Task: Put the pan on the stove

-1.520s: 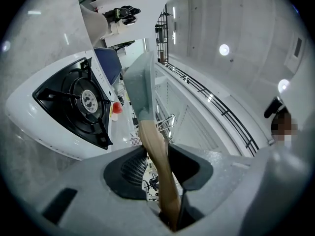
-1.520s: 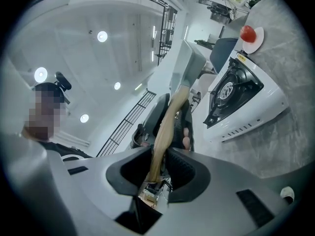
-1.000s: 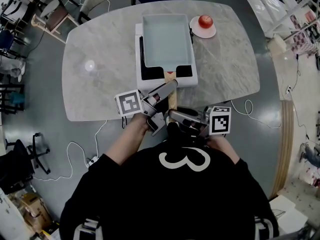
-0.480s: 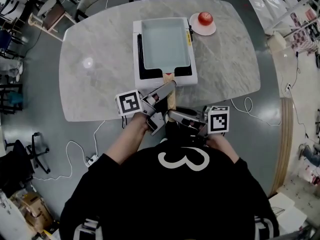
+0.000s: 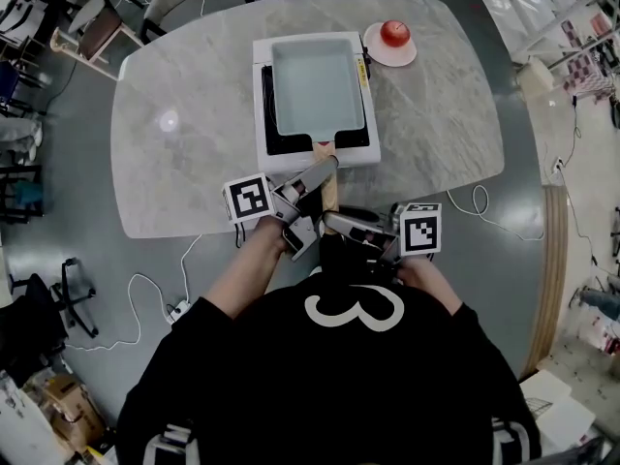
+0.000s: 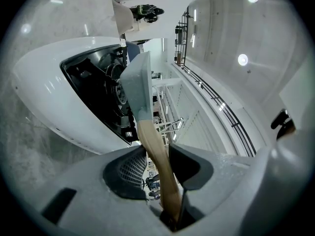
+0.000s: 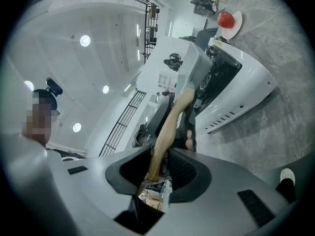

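The pan [image 5: 312,85] lies on the stove [image 5: 260,114], in the upper centre of the head view. The left gripper [image 5: 322,170] and the right gripper [image 5: 337,223] are both clamped on its wooden handle [image 6: 156,154]. I would check that the pan sits flat, then open 1 gripper at a time.

You are looking at one pan [image 5: 312,85], one stove [image 5: 259,114], one plate [image 5: 381,57], one red fruit [image 5: 394,33] and one table [image 5: 184,172].
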{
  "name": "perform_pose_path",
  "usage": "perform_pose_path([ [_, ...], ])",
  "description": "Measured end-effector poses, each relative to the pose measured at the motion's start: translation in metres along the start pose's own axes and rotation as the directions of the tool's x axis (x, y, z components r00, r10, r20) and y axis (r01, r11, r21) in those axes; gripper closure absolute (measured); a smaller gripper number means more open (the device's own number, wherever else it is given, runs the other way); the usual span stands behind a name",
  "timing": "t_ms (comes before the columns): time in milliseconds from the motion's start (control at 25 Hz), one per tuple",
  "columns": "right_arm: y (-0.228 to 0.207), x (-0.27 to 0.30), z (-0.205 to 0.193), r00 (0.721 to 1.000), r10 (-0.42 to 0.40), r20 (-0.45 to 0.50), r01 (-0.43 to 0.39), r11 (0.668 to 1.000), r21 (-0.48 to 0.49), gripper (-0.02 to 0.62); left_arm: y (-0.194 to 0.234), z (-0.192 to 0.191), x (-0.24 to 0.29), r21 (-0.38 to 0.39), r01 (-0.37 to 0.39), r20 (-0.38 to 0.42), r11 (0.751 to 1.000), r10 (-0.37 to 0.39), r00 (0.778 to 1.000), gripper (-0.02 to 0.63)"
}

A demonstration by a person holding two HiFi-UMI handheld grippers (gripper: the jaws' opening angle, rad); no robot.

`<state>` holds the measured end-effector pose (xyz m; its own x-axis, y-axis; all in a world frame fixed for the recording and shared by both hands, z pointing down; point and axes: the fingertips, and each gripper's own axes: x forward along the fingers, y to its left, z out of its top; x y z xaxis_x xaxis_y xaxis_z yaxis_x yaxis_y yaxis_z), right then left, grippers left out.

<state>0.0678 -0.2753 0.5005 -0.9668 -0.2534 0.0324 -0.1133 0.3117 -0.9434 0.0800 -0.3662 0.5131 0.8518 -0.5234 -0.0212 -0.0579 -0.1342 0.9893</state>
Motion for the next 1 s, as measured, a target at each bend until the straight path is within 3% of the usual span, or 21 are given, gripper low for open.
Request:
perform_pose_path([
  [1000,-0.006,0.005,0.007,1.000,0.011,-0.010,-0.011,0.999,0.045,0.489,0.007,0.008,0.002,-0.065,0.048,0.033,0.997,-0.046,0.998,0.449],
])
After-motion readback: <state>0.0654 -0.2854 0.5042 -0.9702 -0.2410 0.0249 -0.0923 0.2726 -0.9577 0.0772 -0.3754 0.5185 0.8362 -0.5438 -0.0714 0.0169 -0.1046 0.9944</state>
